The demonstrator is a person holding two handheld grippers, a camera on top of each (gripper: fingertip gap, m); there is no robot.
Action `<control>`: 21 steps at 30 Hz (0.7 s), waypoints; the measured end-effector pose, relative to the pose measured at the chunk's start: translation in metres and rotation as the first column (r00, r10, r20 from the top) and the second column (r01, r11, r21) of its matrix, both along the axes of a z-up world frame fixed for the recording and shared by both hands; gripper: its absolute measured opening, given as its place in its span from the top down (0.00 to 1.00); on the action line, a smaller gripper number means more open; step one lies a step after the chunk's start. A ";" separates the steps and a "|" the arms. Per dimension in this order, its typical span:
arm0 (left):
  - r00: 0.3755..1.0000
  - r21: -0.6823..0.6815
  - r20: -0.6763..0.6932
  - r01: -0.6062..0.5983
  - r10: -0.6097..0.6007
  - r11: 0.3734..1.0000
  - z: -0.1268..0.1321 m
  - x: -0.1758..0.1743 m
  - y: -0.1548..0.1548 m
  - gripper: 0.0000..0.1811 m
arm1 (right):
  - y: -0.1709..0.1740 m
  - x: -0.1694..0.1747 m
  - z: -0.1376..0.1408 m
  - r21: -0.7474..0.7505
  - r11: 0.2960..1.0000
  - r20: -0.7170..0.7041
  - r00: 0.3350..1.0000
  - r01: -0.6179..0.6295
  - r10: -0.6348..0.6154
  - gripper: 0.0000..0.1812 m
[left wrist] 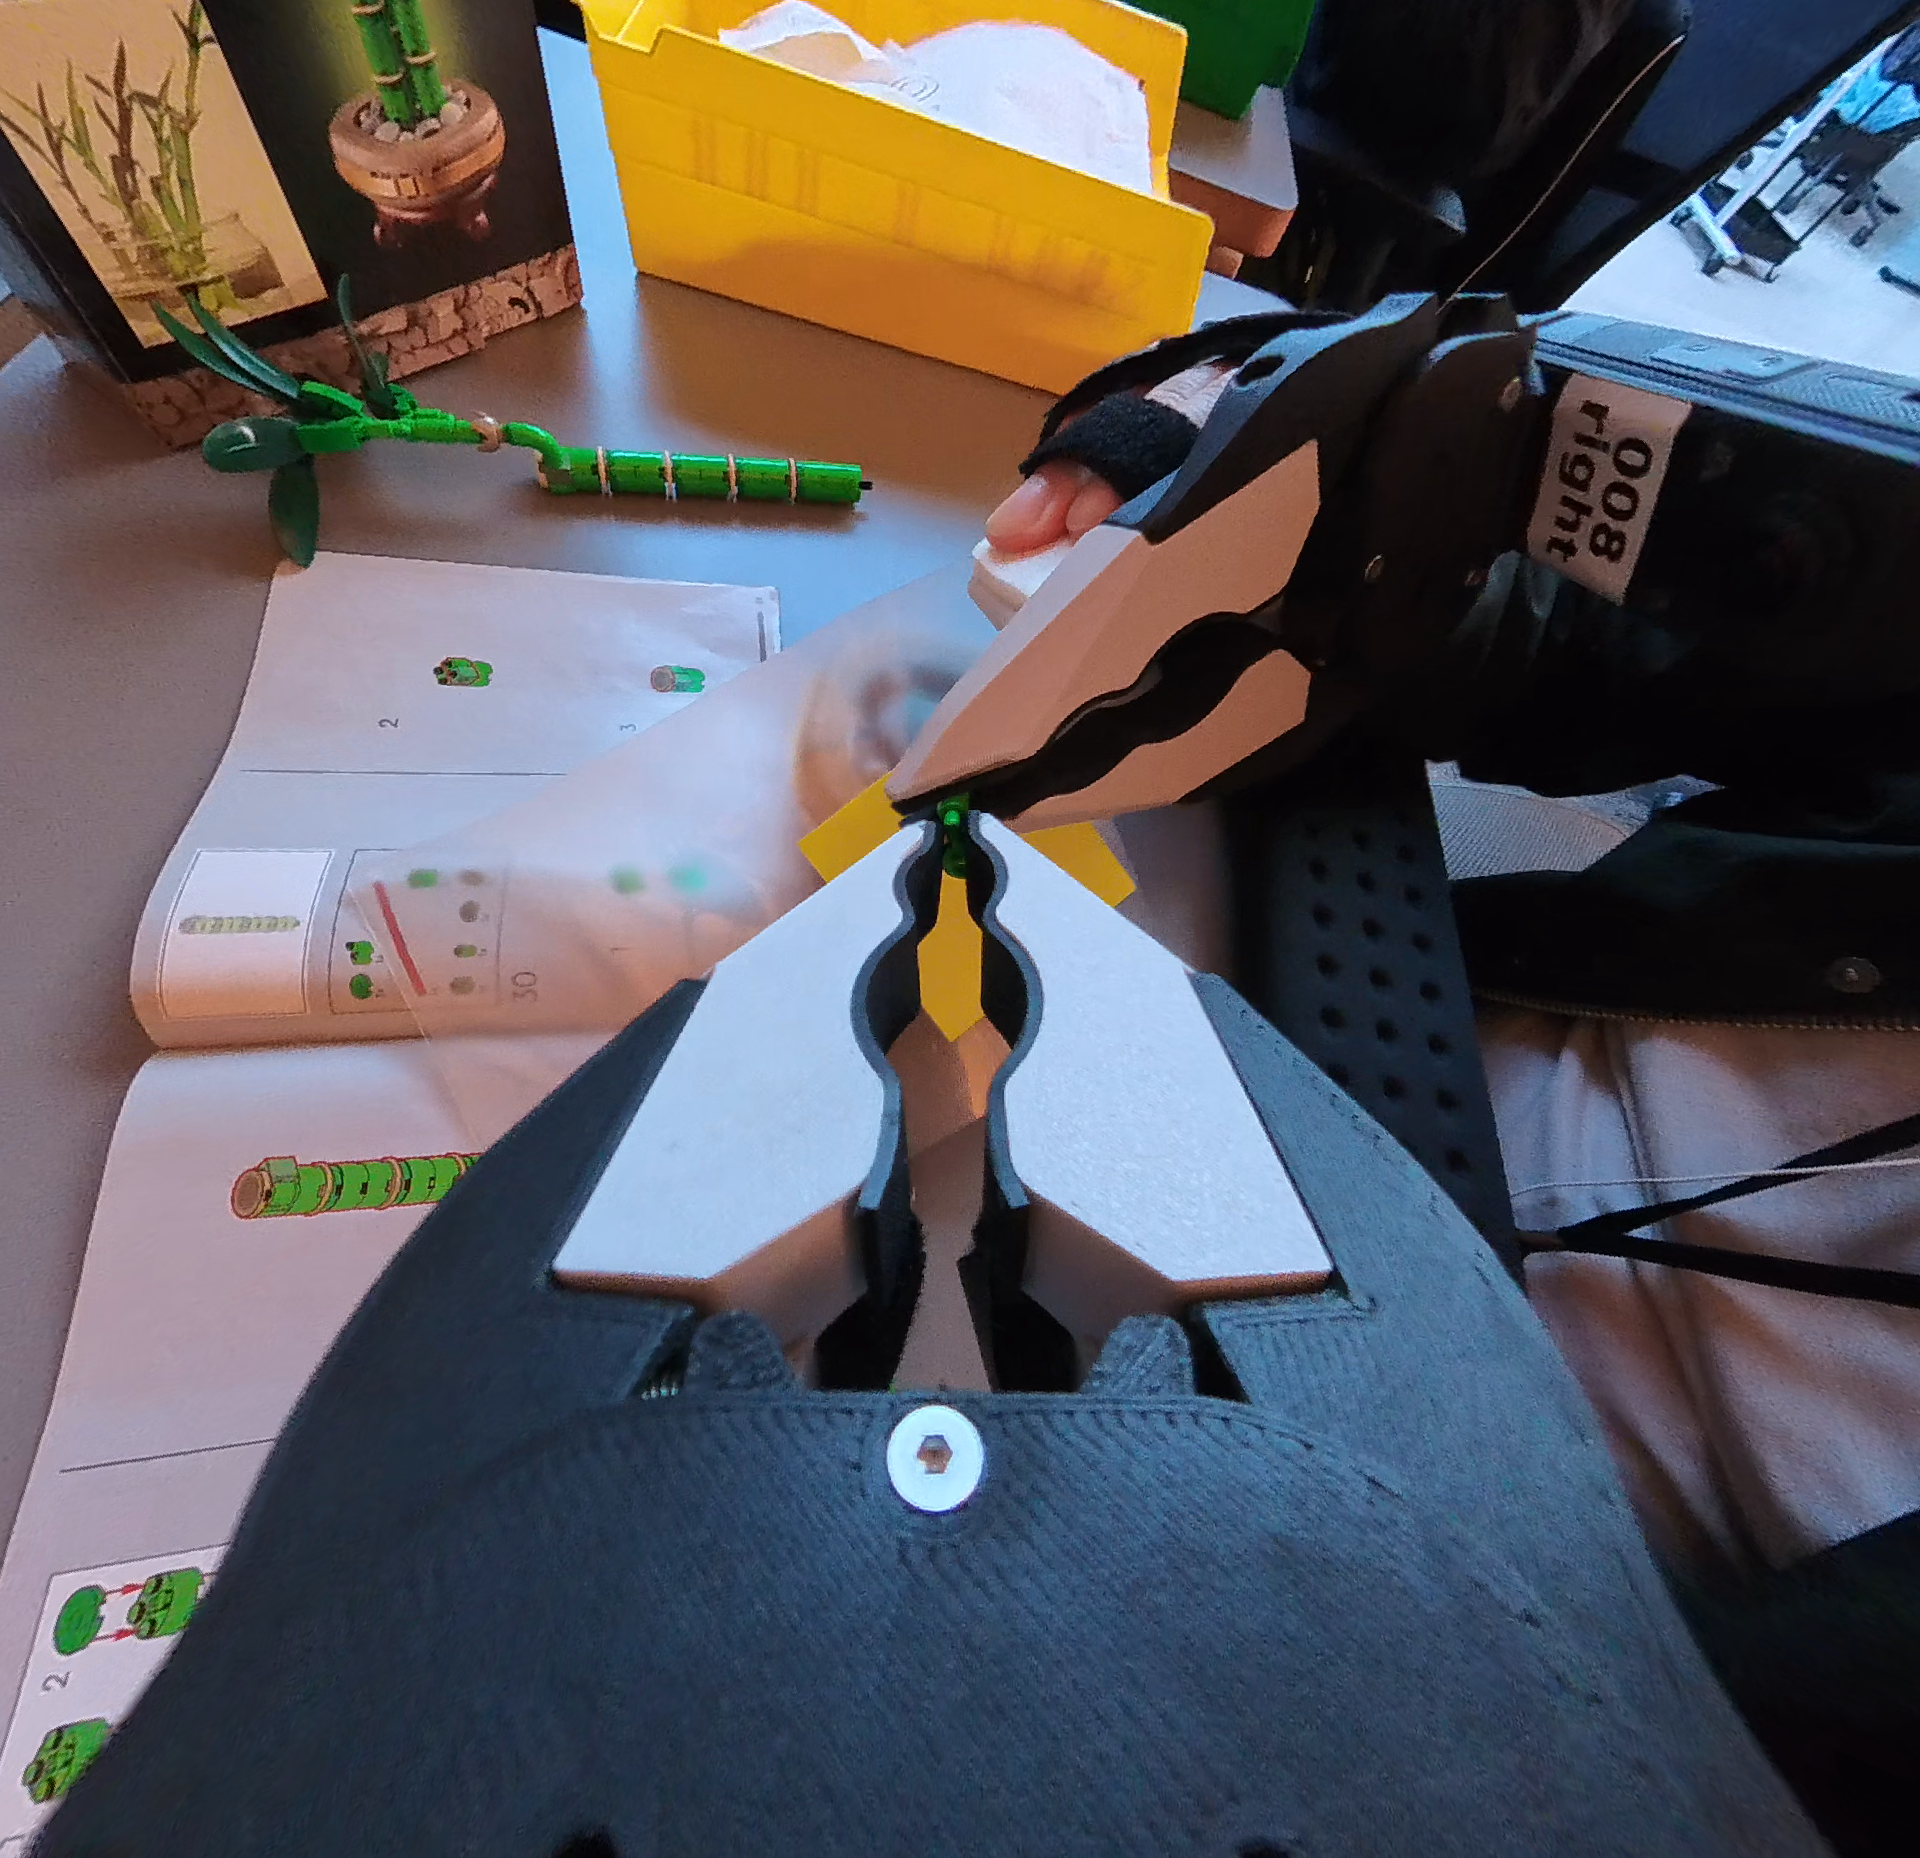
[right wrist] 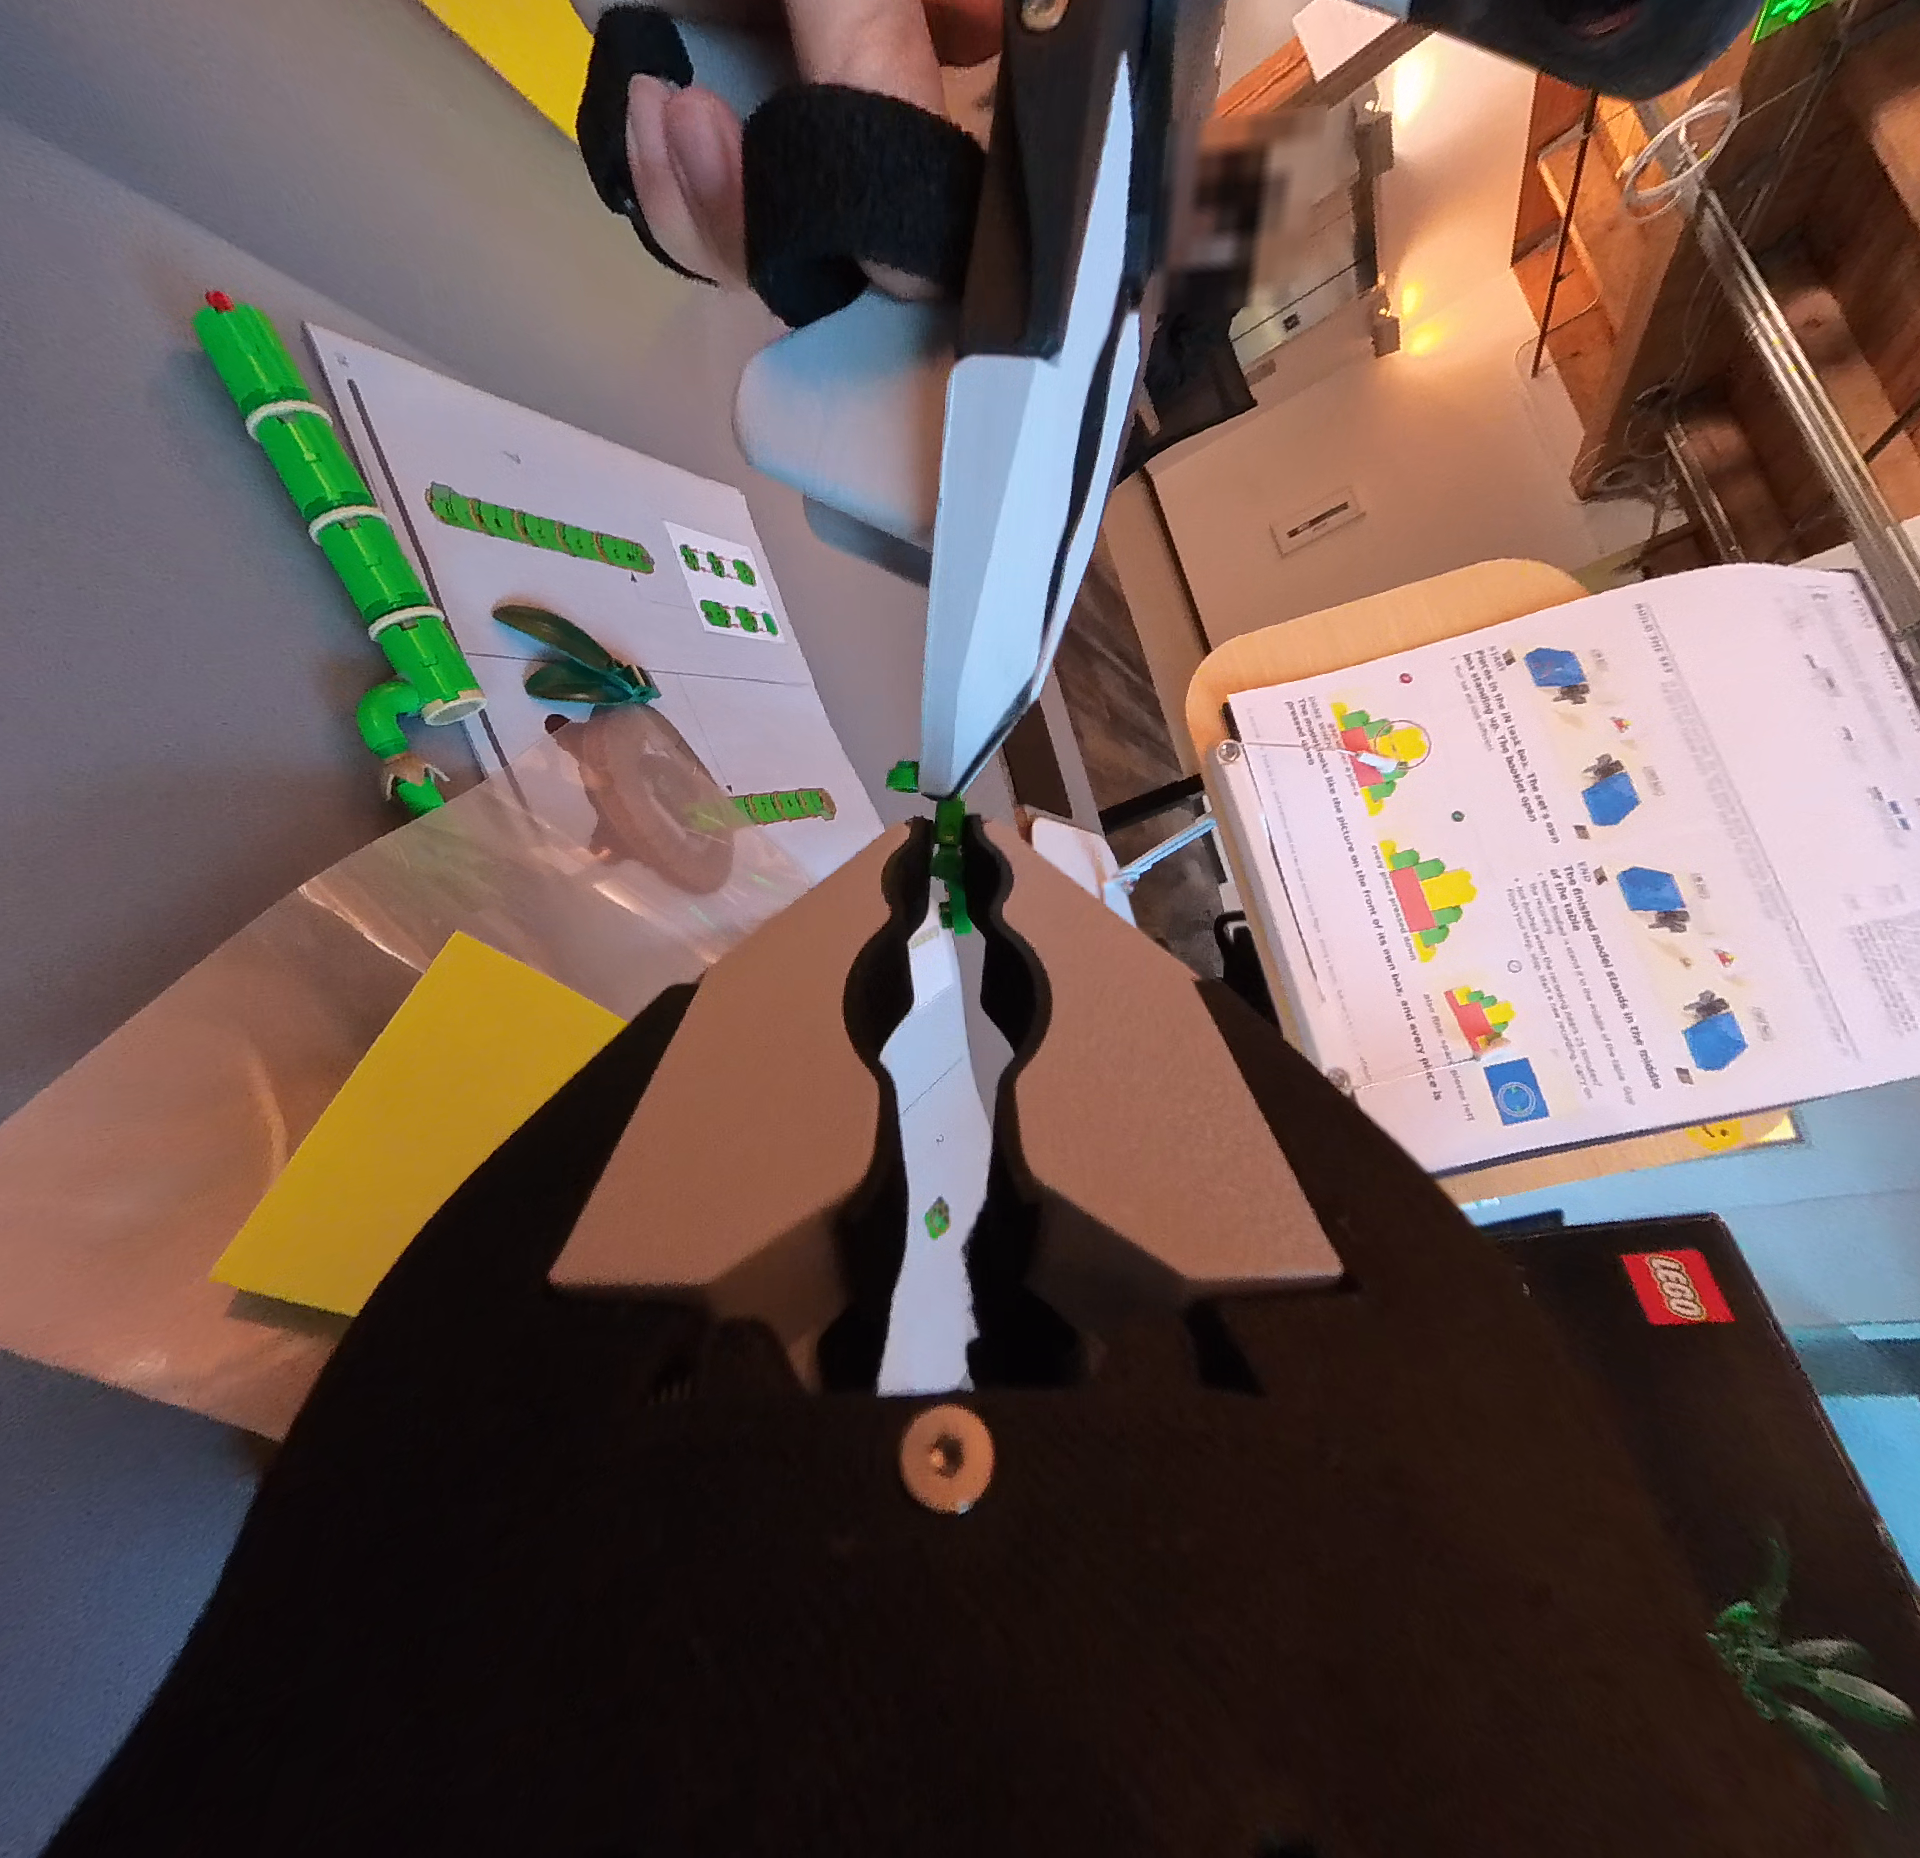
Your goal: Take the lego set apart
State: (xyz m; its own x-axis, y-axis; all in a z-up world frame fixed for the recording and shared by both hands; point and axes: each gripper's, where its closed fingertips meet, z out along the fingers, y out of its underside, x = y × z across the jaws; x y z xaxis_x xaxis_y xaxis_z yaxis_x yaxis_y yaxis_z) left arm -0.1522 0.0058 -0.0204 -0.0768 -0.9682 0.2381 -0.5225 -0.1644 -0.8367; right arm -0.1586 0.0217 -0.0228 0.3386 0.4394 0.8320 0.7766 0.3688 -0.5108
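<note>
The left gripper (left wrist: 948,852) and the right gripper (right wrist: 948,852) meet tip to tip above the worktop (left wrist: 125,603), and both pinch the same small green lego piece (left wrist: 952,829) between their closed tips. In the left wrist view the right gripper comes in from the upper right, its tips nipped on the top of the piece, while the left gripper's tips clamp the lower part. In the right wrist view the left gripper descends from above, narrow end down, onto the same green piece, which shows there as a short chain of tiny green parts running down between the right gripper's fingers. A hand (left wrist: 1060,499) with black finger straps holds the right gripper; another strapped hand (right wrist: 769,146) holds the left one. Under the grippers lie an open instruction booklet (left wrist: 416,769), a clear plastic sheet (right wrist: 260,977) and a yellow card (right wrist: 416,1112). Farther back on the worktop lies a green bamboo stalk (left wrist: 623,468) with dark leaves at one end, well apart from the grippers. Behind it stands the set's box (left wrist: 260,167), and beside that a yellow bin (left wrist: 883,177) holding white crumpled material. A printed instruction sheet (right wrist: 1558,873) stands to the right.
</note>
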 end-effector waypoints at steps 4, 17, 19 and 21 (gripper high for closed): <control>1.000 0.020 -0.029 -0.005 0.006 1.000 -0.006 0.001 0.001 0.99 | 0.004 0.000 -0.007 -0.011 0.999 0.034 0.999 0.032 -0.031 0.97; 0.997 0.068 -0.077 -0.009 0.014 0.998 -0.015 0.000 0.002 0.99 | 0.007 -0.002 -0.013 0.083 0.994 0.140 0.987 0.065 -0.076 0.98; 0.996 0.094 -0.083 -0.013 0.020 0.996 -0.014 -0.001 0.002 0.99 | 0.007 -0.004 -0.013 0.082 0.994 0.136 0.987 0.071 -0.082 0.98; 0.995 0.098 -0.093 -0.014 0.023 0.995 -0.015 -0.001 0.002 0.99 | 0.007 -0.004 -0.014 0.069 0.995 0.127 0.989 0.073 -0.081 0.98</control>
State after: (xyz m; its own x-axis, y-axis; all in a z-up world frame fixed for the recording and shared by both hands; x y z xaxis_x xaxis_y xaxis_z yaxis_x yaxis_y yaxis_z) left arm -0.1535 0.0080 -0.0350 -0.0407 -0.9881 0.1482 -0.5968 -0.0949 -0.7967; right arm -0.1623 0.0288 -0.0363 0.2569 0.3605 0.8967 0.8619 0.3343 -0.3813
